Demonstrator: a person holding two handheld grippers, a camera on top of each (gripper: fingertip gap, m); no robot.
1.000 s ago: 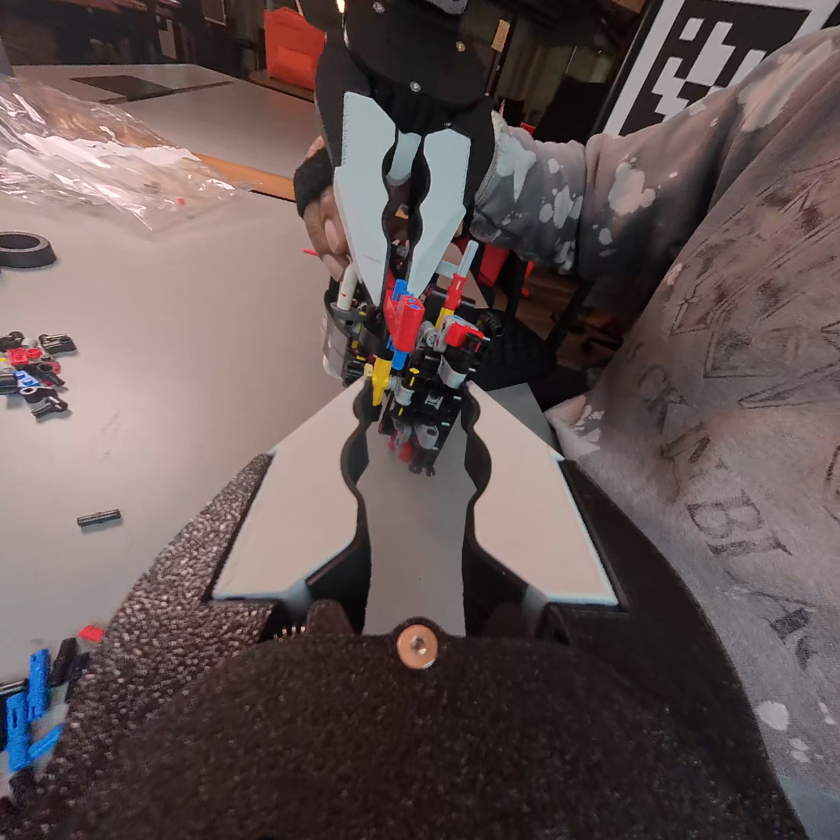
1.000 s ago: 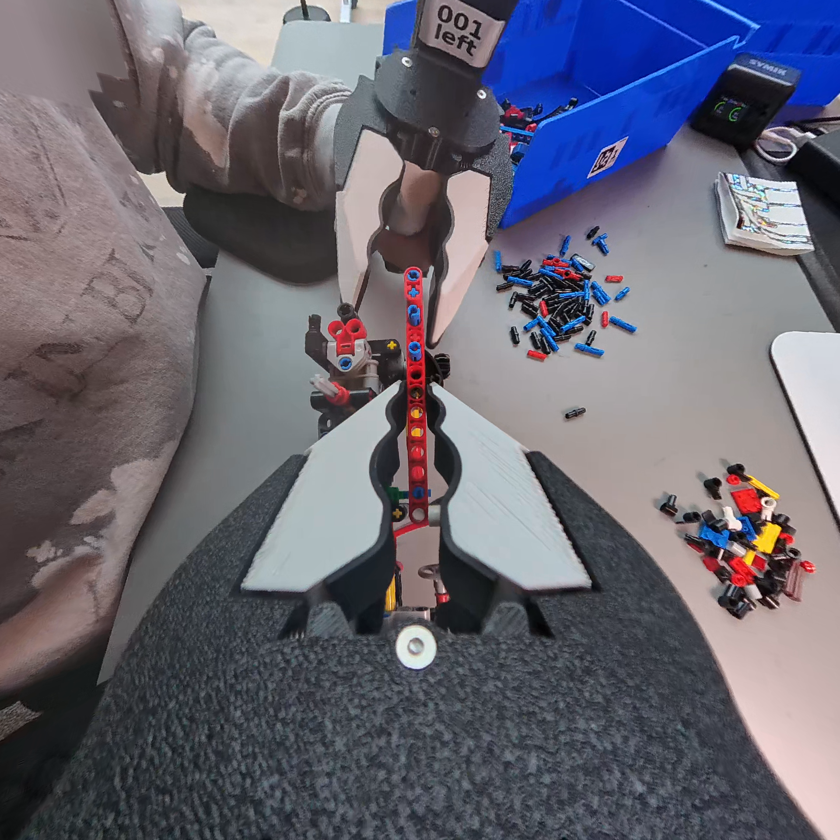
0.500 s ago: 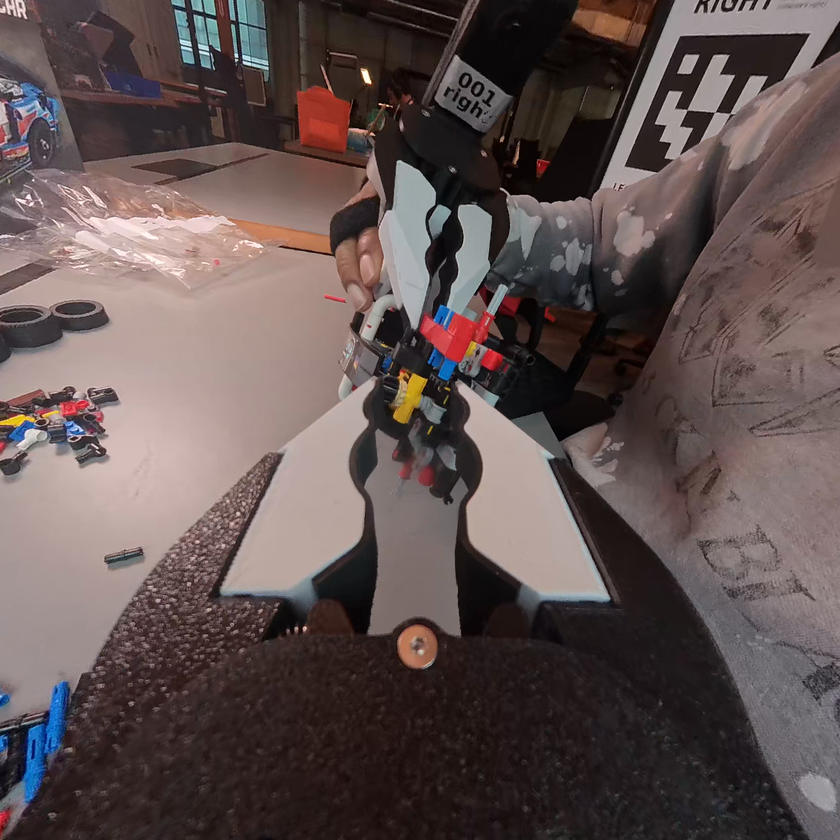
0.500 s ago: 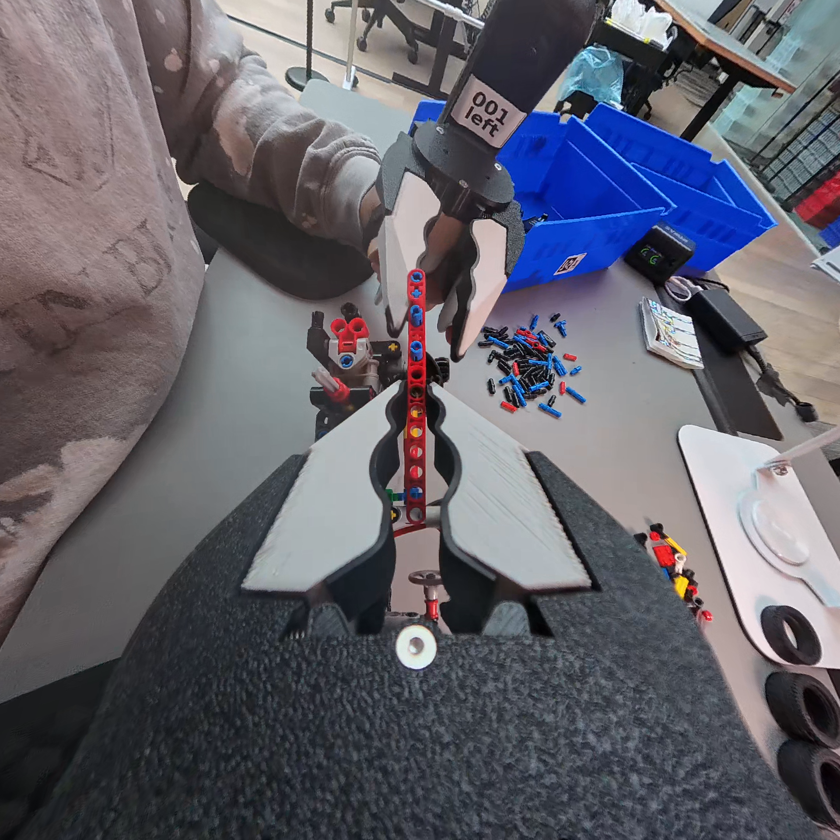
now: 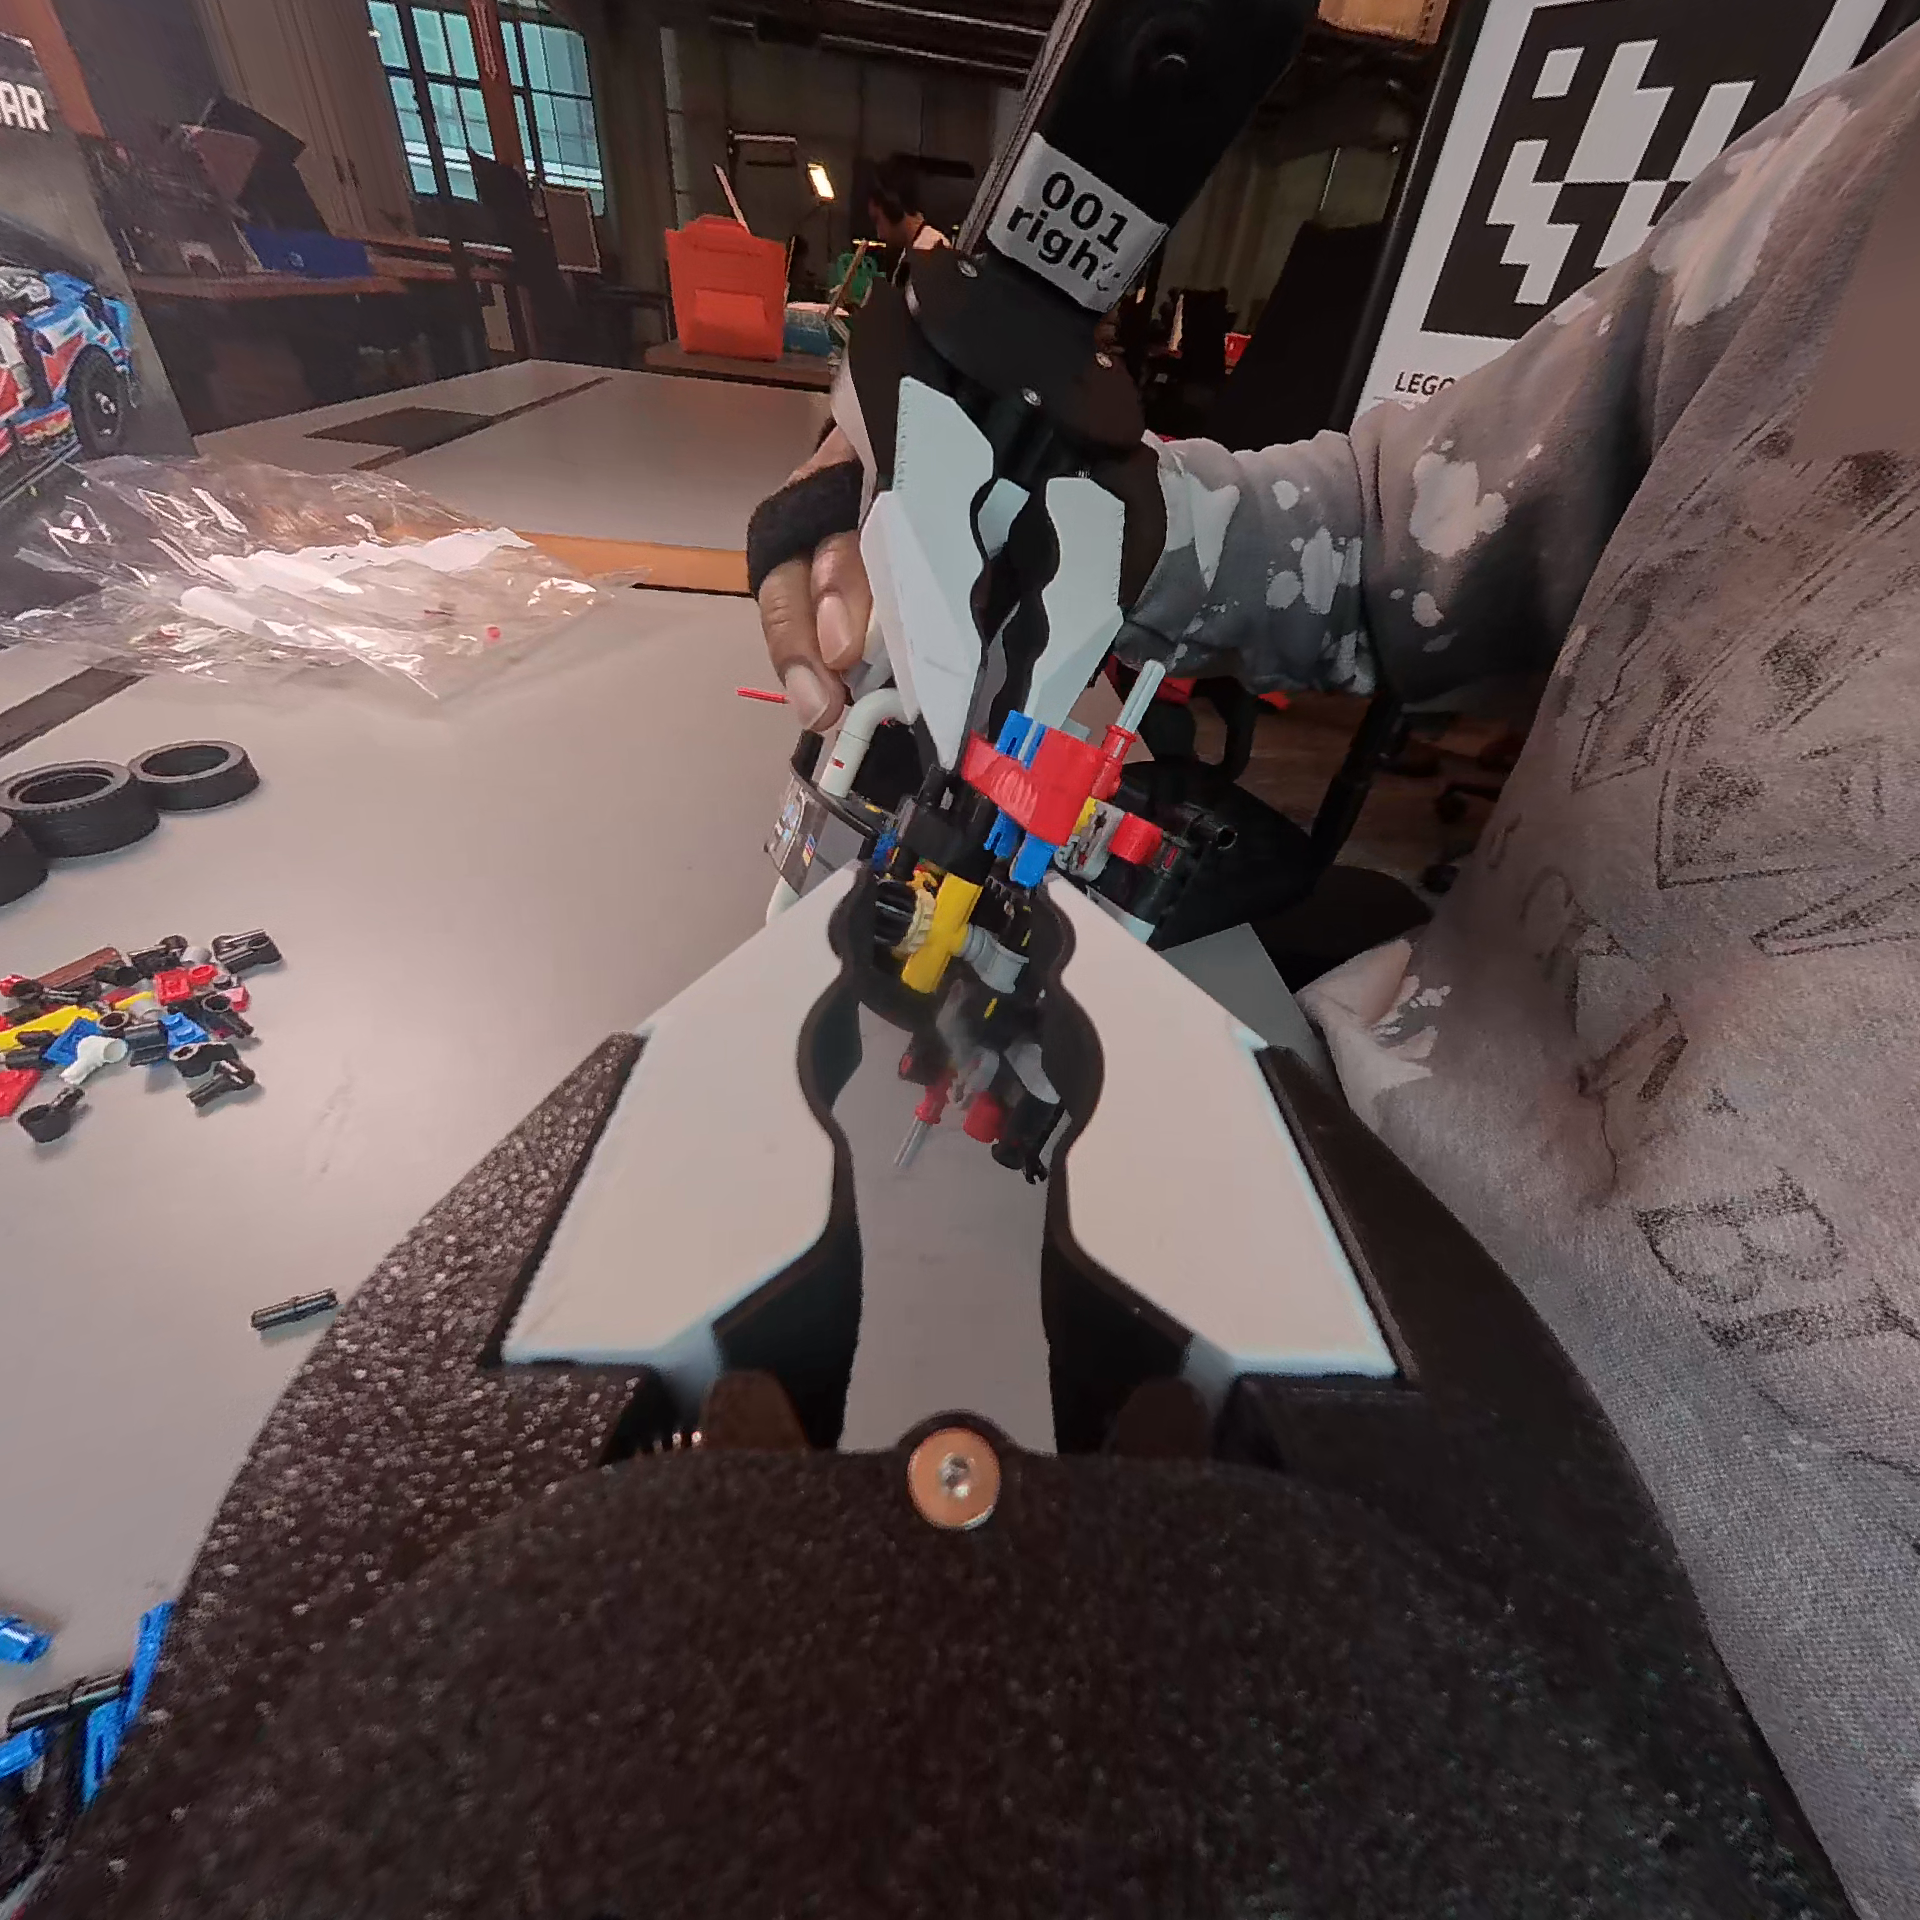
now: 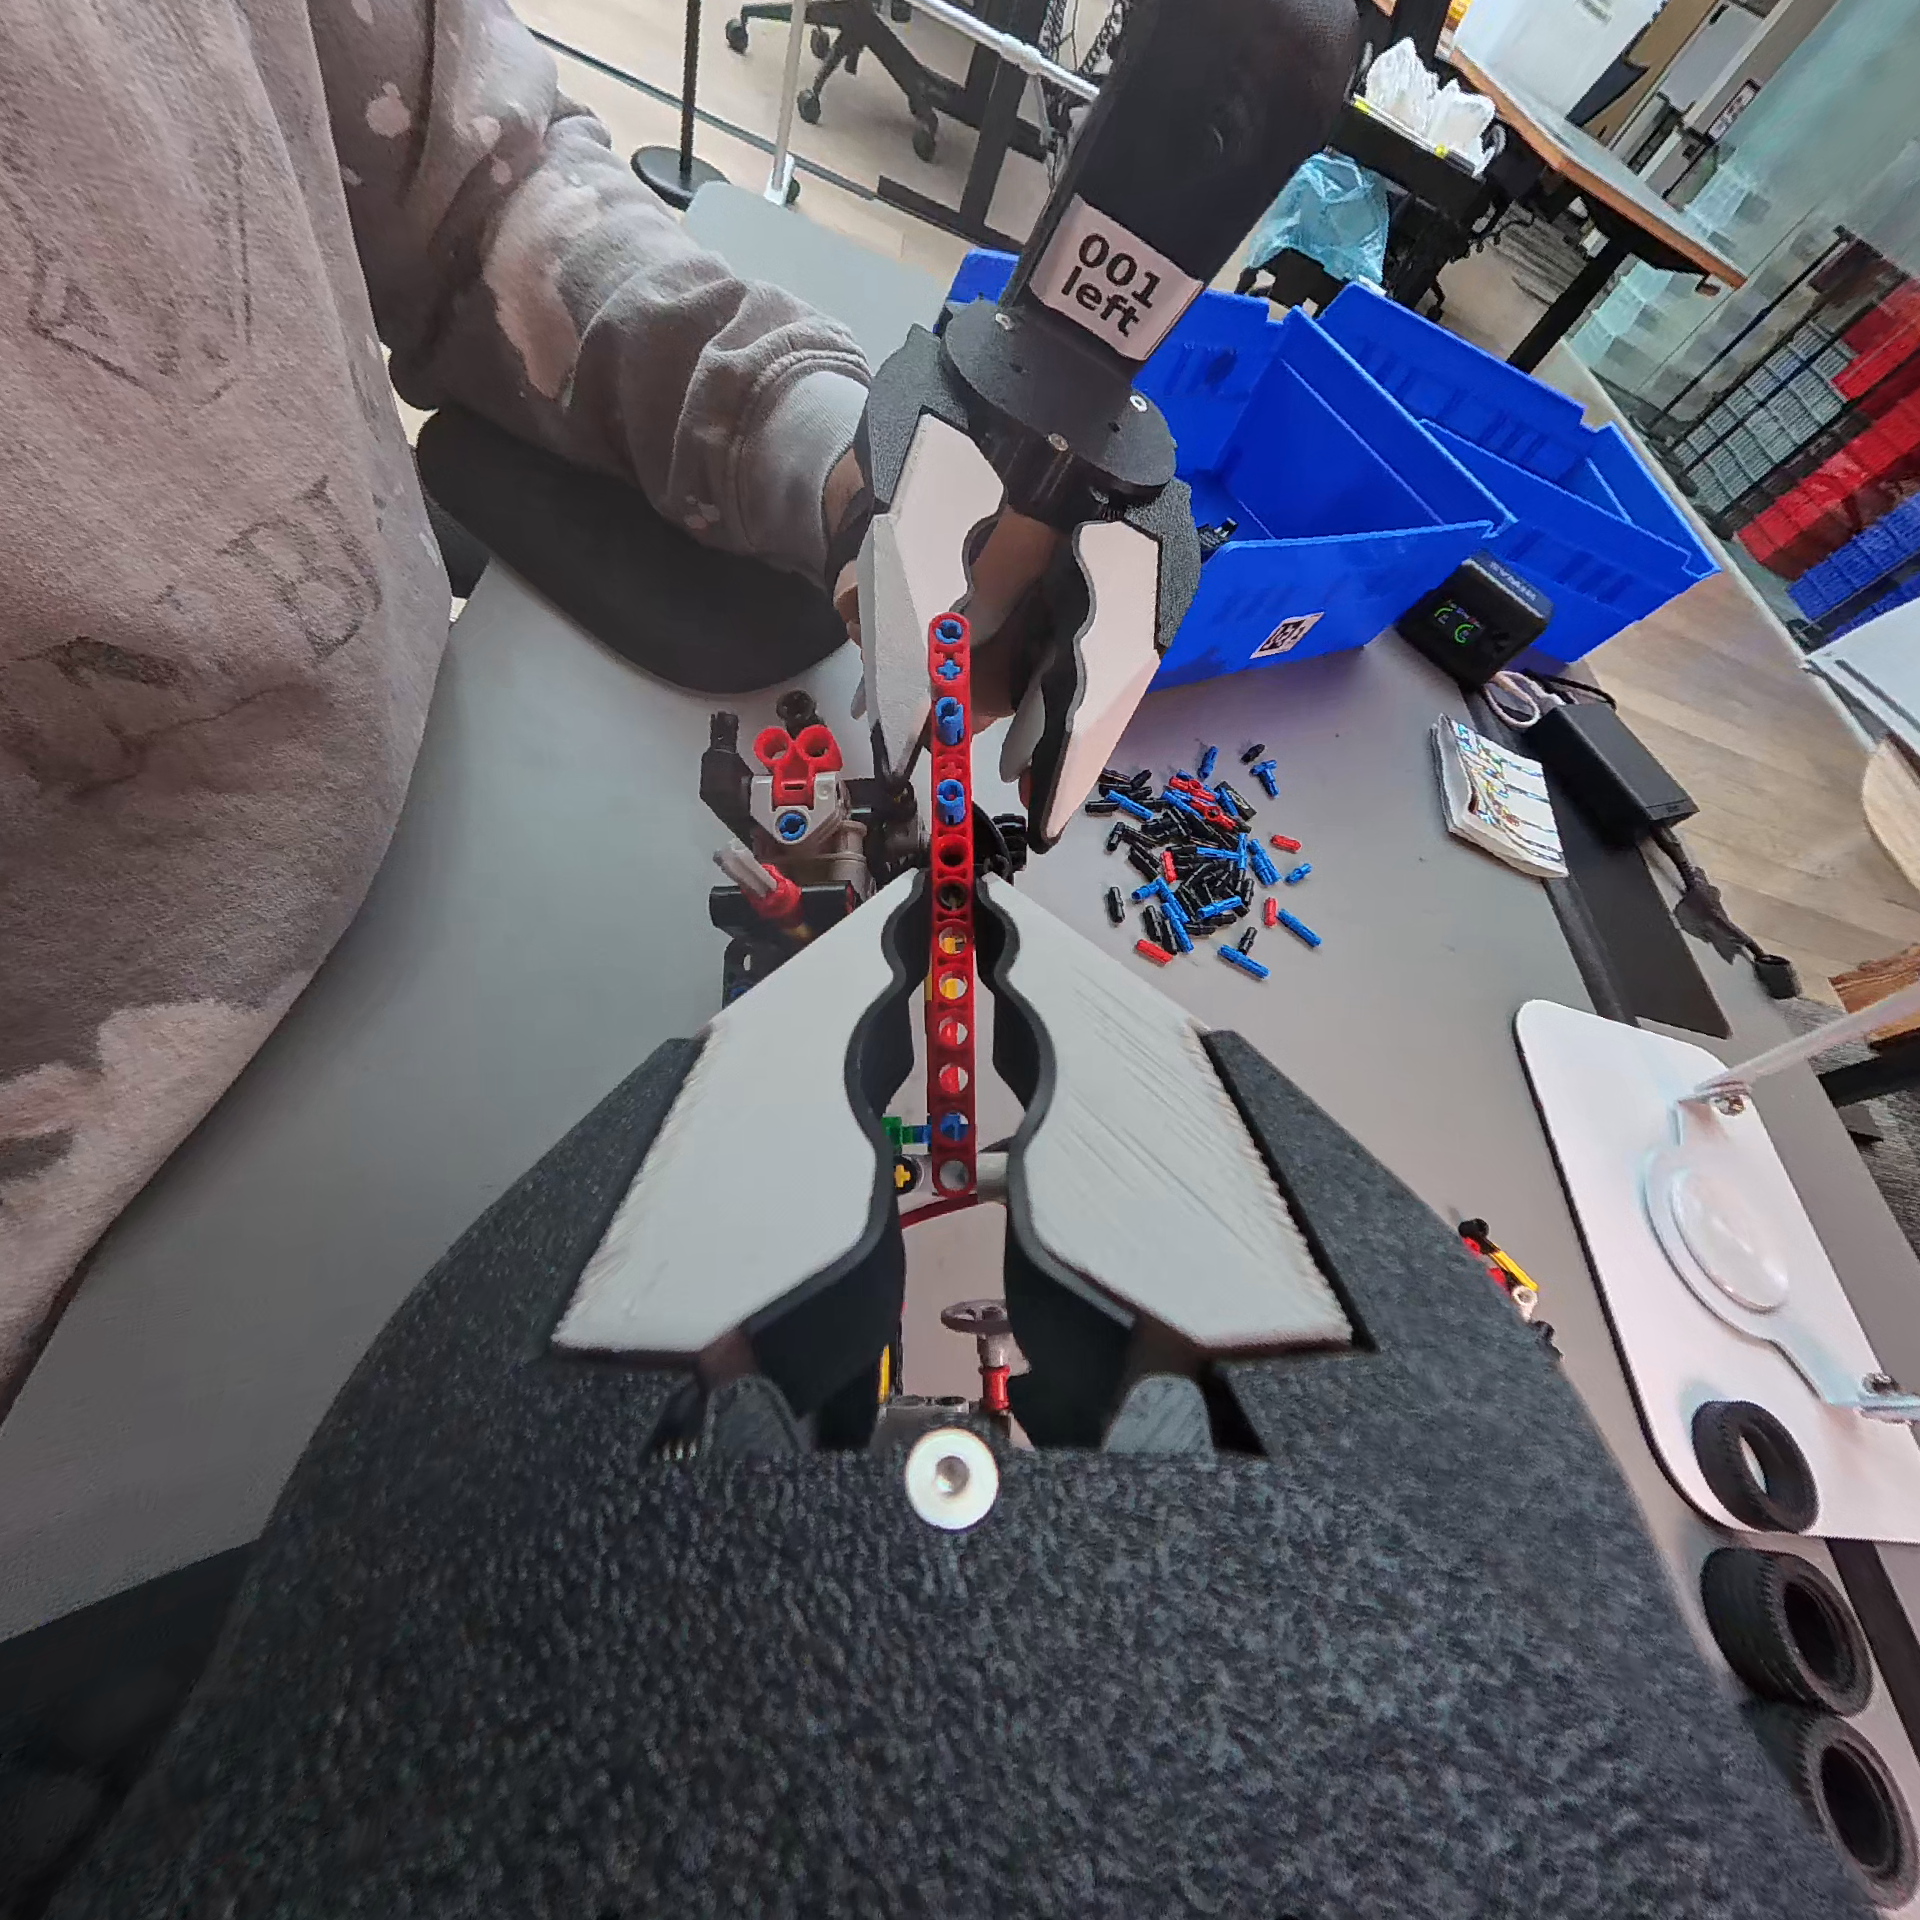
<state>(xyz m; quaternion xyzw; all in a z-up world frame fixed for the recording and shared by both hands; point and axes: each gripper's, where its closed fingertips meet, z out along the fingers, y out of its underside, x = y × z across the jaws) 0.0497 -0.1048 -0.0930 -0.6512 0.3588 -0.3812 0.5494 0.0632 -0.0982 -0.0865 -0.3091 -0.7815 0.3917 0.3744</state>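
A small brick assembly (image 5: 940,935) of black, red, yellow and blue parts sits between my two grippers at the table's near edge; it also shows in the right wrist view (image 6: 800,831). My left gripper (image 5: 951,883) has its jaws closed around the assembly's end, and it shows across from the right one (image 6: 971,795). My right gripper (image 6: 951,888) is shut on a long red holed beam (image 6: 951,748) that stands on the assembly. From the left it (image 5: 1003,743) comes down on the assembly's red top. A person's hand and grey sleeve are behind each gripper.
A heap of small black, blue and red pins (image 6: 1205,862) lies before blue bins (image 6: 1351,499). Mixed parts (image 5: 125,1029), black tyres (image 5: 83,800), a loose black pin (image 5: 294,1309) and a clear plastic bag (image 5: 281,561) lie to the left. A white board (image 6: 1662,1195) with tyres (image 6: 1756,1465) is on the right. My left and right fingertips are right by each other. The loose black pin (image 5: 294,1309) is about equally far from each gripper, around 20 centimeters.
Both grippers have tilted and drawn back a little with the assembly between them, so more of the room shows. The red top has turned sideways in the left view. Both grips are unchanged.
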